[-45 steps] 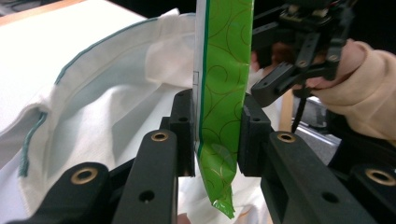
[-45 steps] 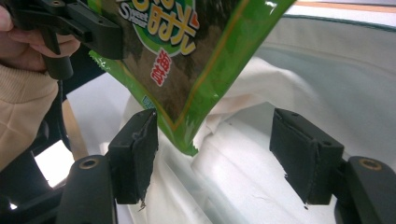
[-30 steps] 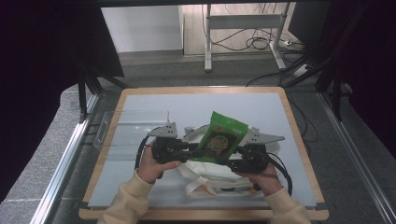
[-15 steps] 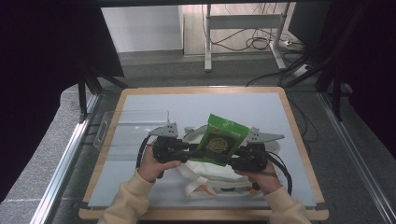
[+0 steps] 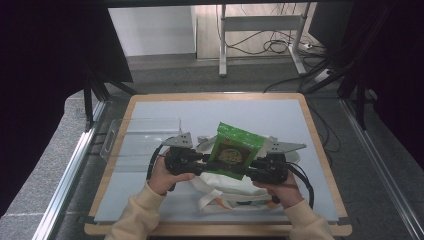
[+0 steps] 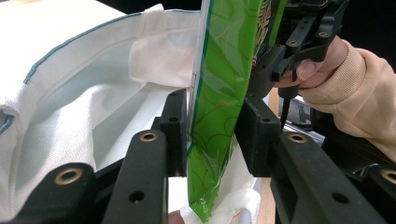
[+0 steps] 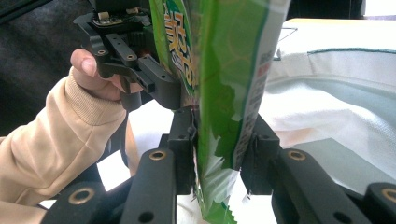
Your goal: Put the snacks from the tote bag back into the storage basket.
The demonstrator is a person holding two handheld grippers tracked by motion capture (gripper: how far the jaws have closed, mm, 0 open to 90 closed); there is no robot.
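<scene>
- Green snack pouch (image 5: 231, 150) held upright between left gripper (image 5: 199, 161) and right gripper (image 5: 252, 171), over white cloth bag (image 5: 220, 187) on tabletop (image 5: 280, 115).
- Left gripper view: pouch (image 6: 223, 93) standing edge-on between the two black jaws; right-hand pad against the foil, left-hand pad touching or just off it, cannot tell which. Jaws just been easing apart, pouch between them.
- Right gripper view: pouch (image 7: 224, 88) edge-on between its jaws, both pads pressed on the lower part, foil creased at the pinch. Jaws just been closing in on it.
- Verdict: right clenched on pouch; left loosened but apparently in contact.
- Pouch tilted slightly, top edge away from person, bottom corner hanging below both pairs of jaws.
- Bag mouth open under pouch; white fabric with teal seam (image 6: 70, 51) seen behind left jaws, same fabric (image 7: 336, 88) behind right jaws.
- Clear plastic tray (image 5: 140, 137) on tabletop left of left gripper, apart from it.
- Left hand (image 5: 165, 175) and right hand (image 5: 280, 187) in cream sleeves (image 5: 135, 215), wrapped on gripper bodies.
</scene>
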